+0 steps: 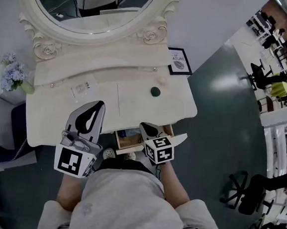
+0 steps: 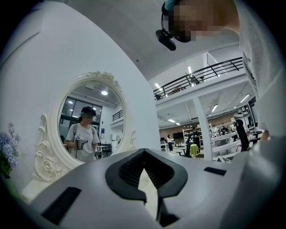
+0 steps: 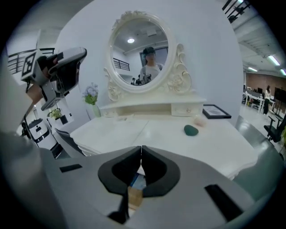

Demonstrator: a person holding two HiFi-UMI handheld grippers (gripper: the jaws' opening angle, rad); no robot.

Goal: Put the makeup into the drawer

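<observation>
- The drawer (image 1: 129, 139) at the dressing table's (image 1: 134, 103) front edge stands open, a blue item (image 1: 130, 133) already inside.
- The green makeup sponge (image 1: 155, 91) lies near the tabletop's right back corner, likely next to go in.
- The right gripper (image 1: 145, 128) and the left gripper (image 1: 100, 104) are both closed and empty.

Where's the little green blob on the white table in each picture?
Head view: the green blob sits right of the middle, below the picture frame.
Left gripper view: not in it.
Right gripper view: the green blob sits at the right, left of the picture frame.
Shared landmark: the oval mirror, in all three views.
</observation>
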